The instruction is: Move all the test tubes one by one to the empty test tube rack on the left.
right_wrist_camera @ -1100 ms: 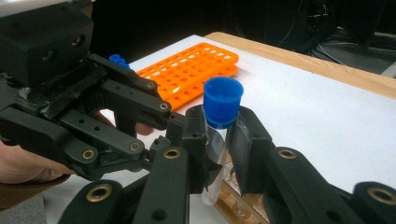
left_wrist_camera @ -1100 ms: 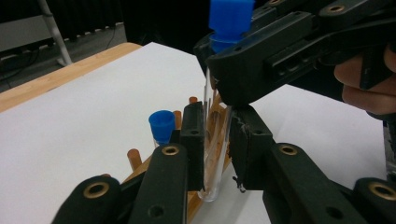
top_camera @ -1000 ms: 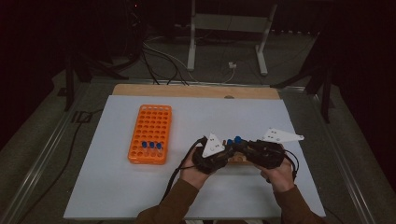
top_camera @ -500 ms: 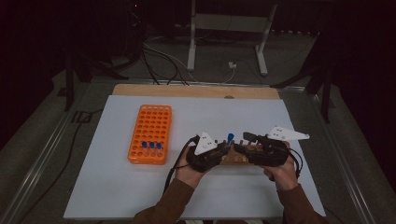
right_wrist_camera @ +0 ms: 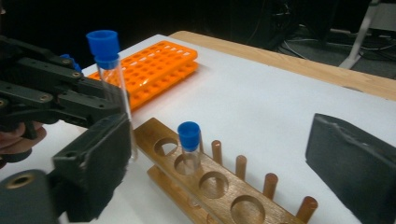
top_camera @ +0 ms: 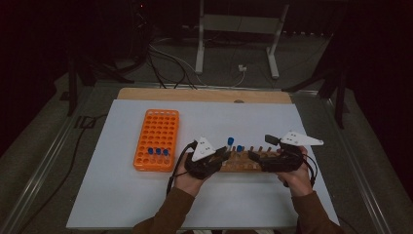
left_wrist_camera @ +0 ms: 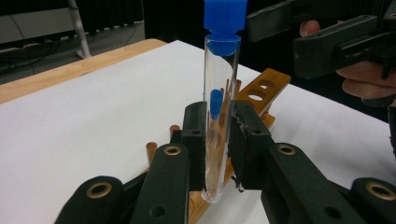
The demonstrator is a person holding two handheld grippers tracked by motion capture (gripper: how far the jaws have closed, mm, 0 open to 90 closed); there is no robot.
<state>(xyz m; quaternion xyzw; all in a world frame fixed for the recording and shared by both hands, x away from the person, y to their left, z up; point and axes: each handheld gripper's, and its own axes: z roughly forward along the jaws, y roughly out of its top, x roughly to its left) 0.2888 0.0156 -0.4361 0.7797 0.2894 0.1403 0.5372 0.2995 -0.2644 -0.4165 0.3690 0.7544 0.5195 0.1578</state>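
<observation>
Jaws of the left gripper (left_wrist_camera: 219, 154) clamp a clear test tube (left_wrist_camera: 219, 93) with a blue cap, upright, just above the wooden rack (right_wrist_camera: 205, 182). Its bottom end is partly hidden between the pads. The right gripper (right_wrist_camera: 219, 158) has just been opening; its jaws stand wide with nothing pressed between them. One capped tube (right_wrist_camera: 189, 144) stands in the wooden rack. Three blue caps show in the orange rack (top_camera: 157, 139).

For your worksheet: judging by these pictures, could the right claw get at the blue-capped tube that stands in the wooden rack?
Probably yes. The right claw stands open beside the wooden rack, and the standing tube has free space around its cap. The left claw, shut on another tube, is close but off to one side.
</observation>
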